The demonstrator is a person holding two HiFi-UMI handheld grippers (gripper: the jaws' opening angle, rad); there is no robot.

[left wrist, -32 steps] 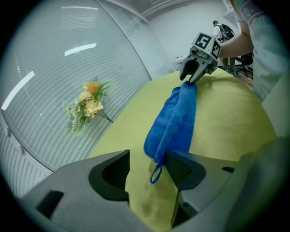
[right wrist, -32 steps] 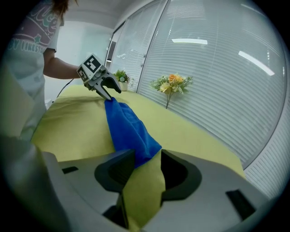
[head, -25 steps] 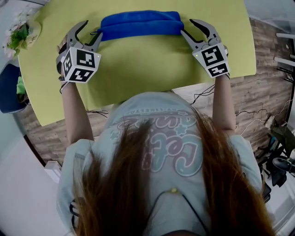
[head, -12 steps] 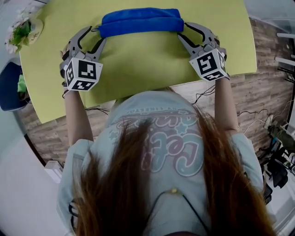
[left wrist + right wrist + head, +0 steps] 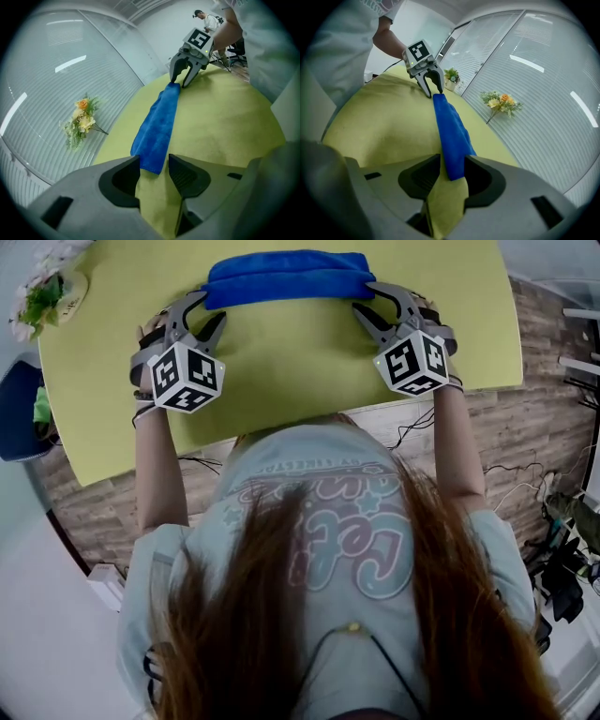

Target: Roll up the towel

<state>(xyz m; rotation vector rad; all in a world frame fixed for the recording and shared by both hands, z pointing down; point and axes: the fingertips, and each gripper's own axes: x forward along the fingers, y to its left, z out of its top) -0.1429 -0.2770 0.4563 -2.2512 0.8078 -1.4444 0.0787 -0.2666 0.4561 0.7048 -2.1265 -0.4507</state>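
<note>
The blue towel (image 5: pixel 286 277) lies as a long thick roll across the far side of the yellow-green table (image 5: pixel 281 371). My left gripper (image 5: pixel 208 307) is at the roll's left end. Its jaws are closing, and the towel's end (image 5: pixel 152 140) sits just at their tips with table showing beside one pad. My right gripper (image 5: pixel 362 296) straddles the right end. Its jaws are closing a little, the towel's tip (image 5: pixel 452 154) lies between them, and it is not visibly squeezed. Each gripper shows across the table in the other's view: the right gripper (image 5: pixel 180 79) and the left gripper (image 5: pixel 433 89).
A bunch of yellow flowers (image 5: pixel 82 122) lies by the ribbed window wall beyond the table. A small potted plant (image 5: pixel 42 306) stands at the table's far left corner. A blue chair (image 5: pixel 14 418) is on the left. Cables (image 5: pixel 525 484) trail on the wooden floor at the right.
Both grippers have moved forward and inward to the towel's ends, and both have rolled. The towel now lies slightly farther away on the table.
</note>
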